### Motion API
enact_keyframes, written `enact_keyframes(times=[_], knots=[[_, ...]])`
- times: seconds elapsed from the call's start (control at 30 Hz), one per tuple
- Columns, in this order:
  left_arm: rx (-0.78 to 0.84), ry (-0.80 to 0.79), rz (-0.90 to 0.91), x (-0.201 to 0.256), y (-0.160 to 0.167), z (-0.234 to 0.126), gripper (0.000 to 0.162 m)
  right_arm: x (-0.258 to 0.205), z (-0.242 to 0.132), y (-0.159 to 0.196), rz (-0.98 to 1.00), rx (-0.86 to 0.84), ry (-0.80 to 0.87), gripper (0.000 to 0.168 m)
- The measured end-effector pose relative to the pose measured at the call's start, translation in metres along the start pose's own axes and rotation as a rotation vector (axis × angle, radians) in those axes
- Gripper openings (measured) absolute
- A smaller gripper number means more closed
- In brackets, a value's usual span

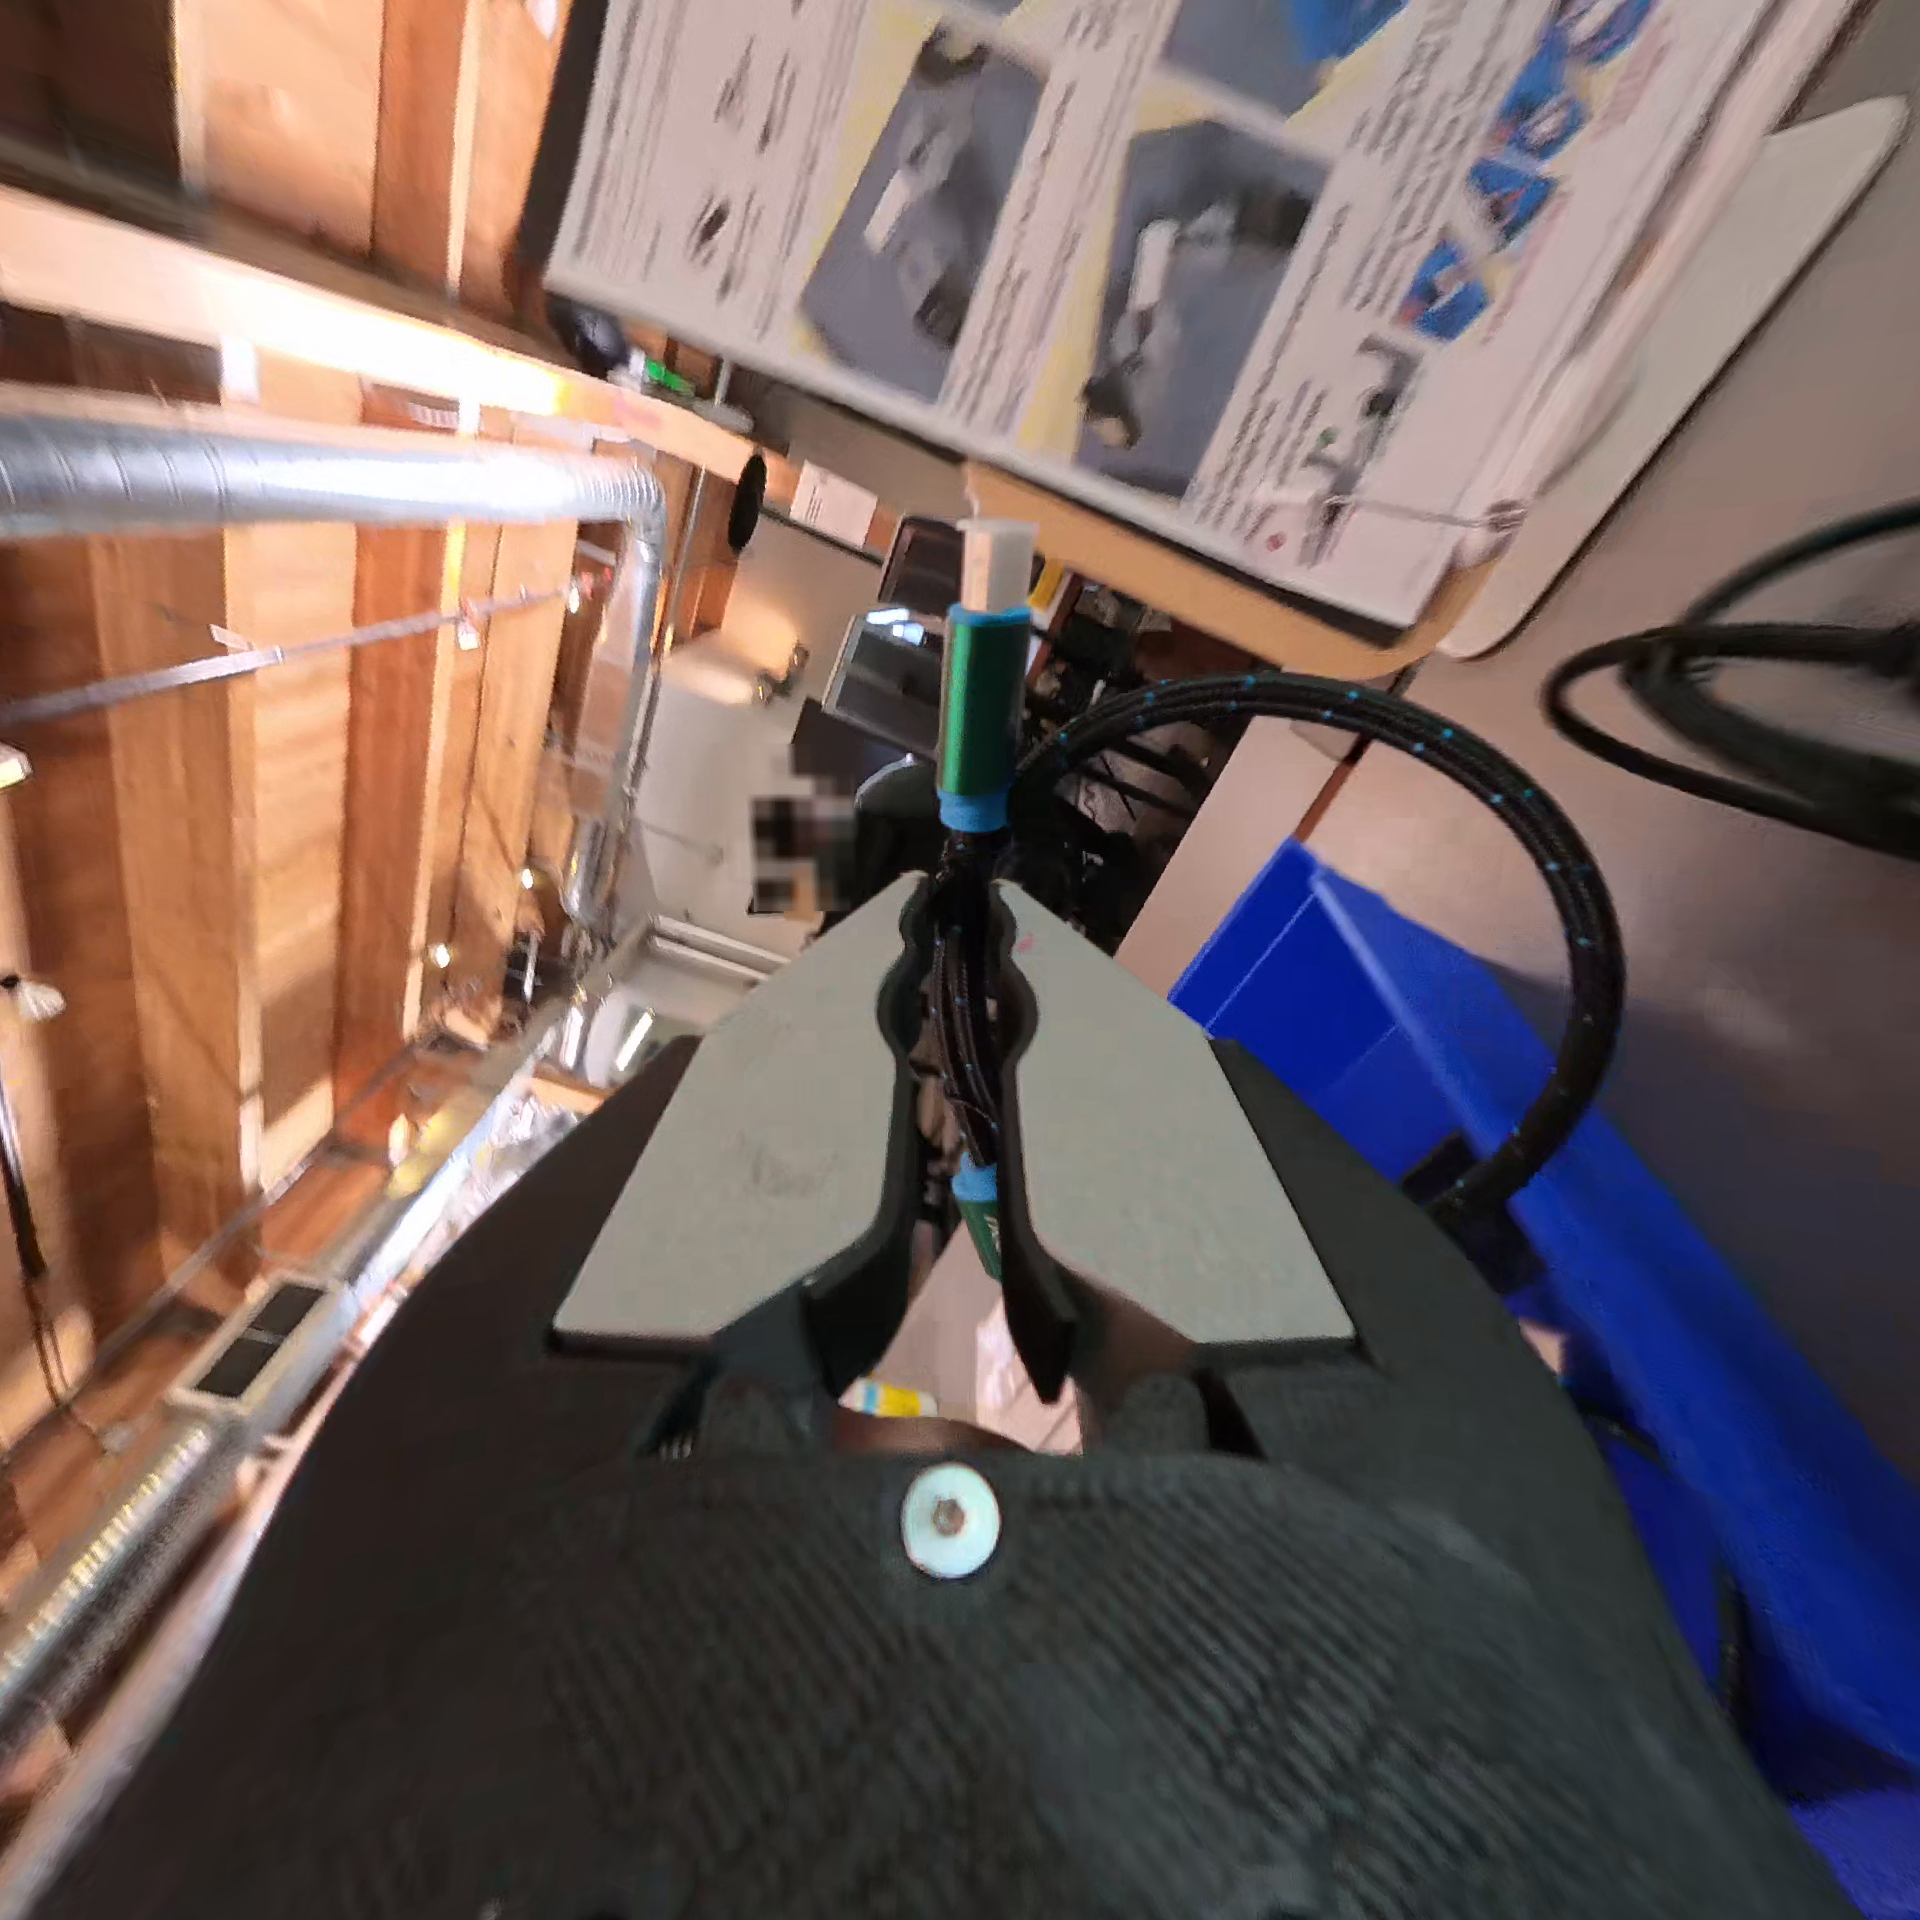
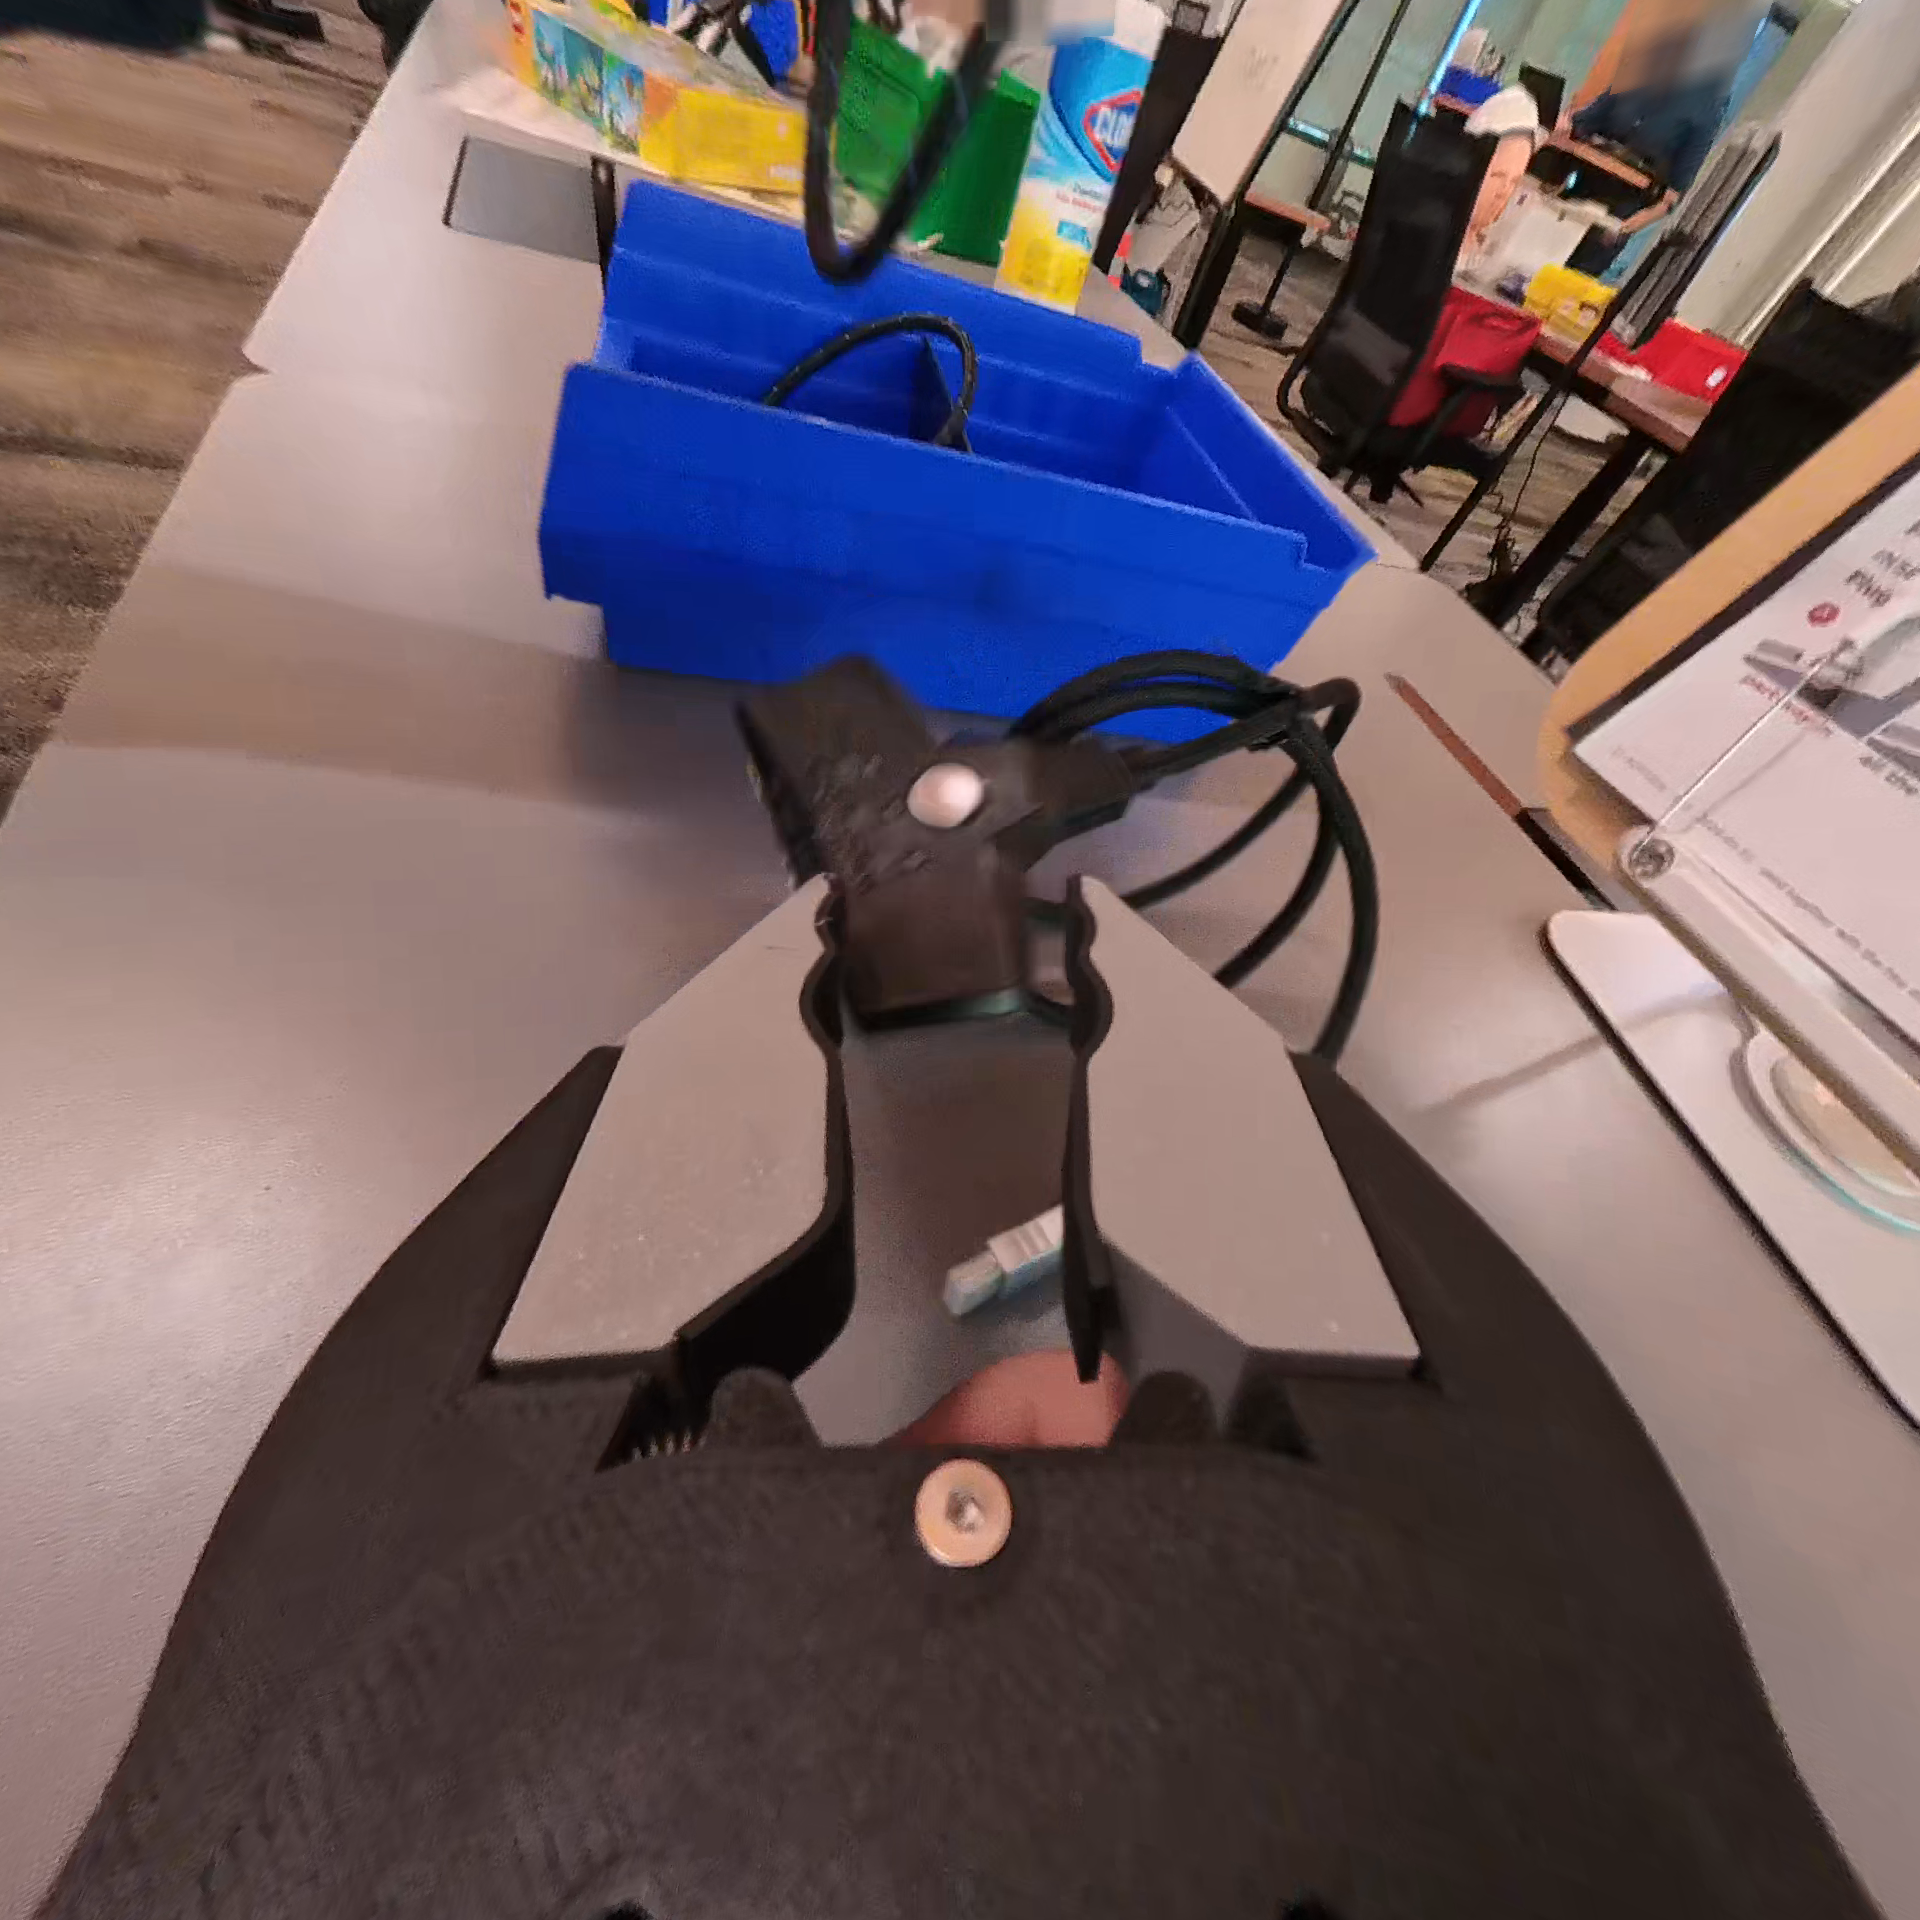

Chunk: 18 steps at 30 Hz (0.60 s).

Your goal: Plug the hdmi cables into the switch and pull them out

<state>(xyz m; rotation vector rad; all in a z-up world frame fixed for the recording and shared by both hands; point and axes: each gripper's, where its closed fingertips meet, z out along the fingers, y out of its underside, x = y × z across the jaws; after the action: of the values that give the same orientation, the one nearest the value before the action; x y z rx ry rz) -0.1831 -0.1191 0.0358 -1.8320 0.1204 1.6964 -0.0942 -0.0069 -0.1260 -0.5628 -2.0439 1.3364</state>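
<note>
Blue bin [image 2: 935, 540] behind right jaws clamping the switch [image 2: 914, 873]; left jaws pinch braided cable [image 1: 1455, 790].

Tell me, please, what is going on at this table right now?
A person is working with two handheld grippers. The left gripper is shut on a black braided HDMI cable, lifted in the air, with its green plug pointing away and still wearing a pale cap. The right gripper grips a black switch above the grey table, with other black cables attached. A blue bin sits behind. The green plug is not yet inserted.
</note>
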Motion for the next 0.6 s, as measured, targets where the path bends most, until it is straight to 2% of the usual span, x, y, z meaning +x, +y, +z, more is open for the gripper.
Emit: enact_keyframes(times=[0.17,0.33,0.5,0.6], knots=[[0.066,-0.026,0.308,0.052,-0.032,0.0,0.007,0.002,-0.033,-0.039,0.093,0.188,-0.091,0.028],[0.159,-0.035,0.403,0.081,-0.056,-0.004,0.007,0.025,-0.071,-0.075,0.28,0.43,-0.127,0.016],[0.21,-0.042,0.472,0.101,-0.074,-0.007,0.007,0.016,-0.065,-0.075,0.236,0.399,-0.116,0.028],[0.226,-0.038,0.502,0.111,-0.08,-0.009,0.007,0.007,-0.058,-0.073,0.195,0.365,-0.11,0.024]])
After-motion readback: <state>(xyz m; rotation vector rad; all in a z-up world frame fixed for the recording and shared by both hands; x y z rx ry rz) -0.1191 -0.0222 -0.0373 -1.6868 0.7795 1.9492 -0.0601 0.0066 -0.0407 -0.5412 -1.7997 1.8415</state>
